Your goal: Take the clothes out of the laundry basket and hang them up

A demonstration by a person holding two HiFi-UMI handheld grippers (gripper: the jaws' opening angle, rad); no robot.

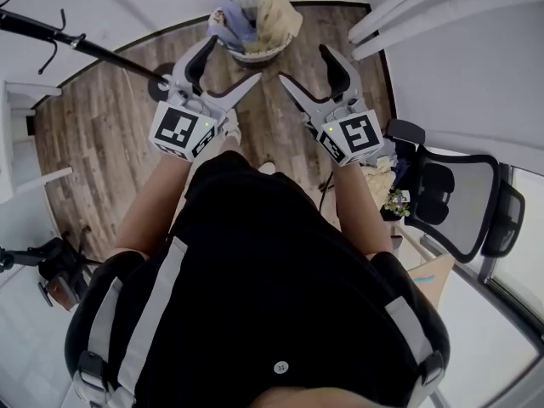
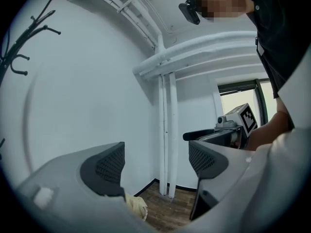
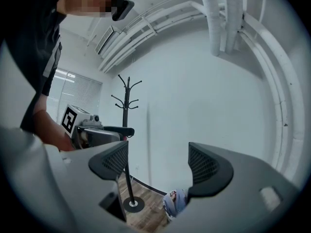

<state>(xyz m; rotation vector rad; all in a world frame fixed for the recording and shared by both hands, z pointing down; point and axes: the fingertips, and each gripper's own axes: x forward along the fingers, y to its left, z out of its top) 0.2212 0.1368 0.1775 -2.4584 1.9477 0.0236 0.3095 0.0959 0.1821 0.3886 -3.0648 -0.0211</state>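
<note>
The laundry basket (image 1: 255,53) stands on the wood floor ahead of me, filled with pale blue and cream clothes (image 1: 259,19). Both grippers are held up side by side just short of it. My left gripper (image 1: 228,70) is open and empty, and so is my right gripper (image 1: 310,73). In the left gripper view, the open left gripper (image 2: 155,161) frames a bit of cream cloth (image 2: 137,208) low down. In the right gripper view, the open right gripper (image 3: 158,161) frames a bluish garment (image 3: 176,200). A black coat rack (image 3: 127,130) stands to the left of the basket.
The coat rack's pole (image 1: 85,45) crosses the upper left of the head view. White pipes (image 2: 165,130) run down the corner wall. A black office chair (image 1: 450,198) stands at my right, with a cardboard box (image 1: 429,270) beside it. White furniture (image 1: 17,143) is at the left.
</note>
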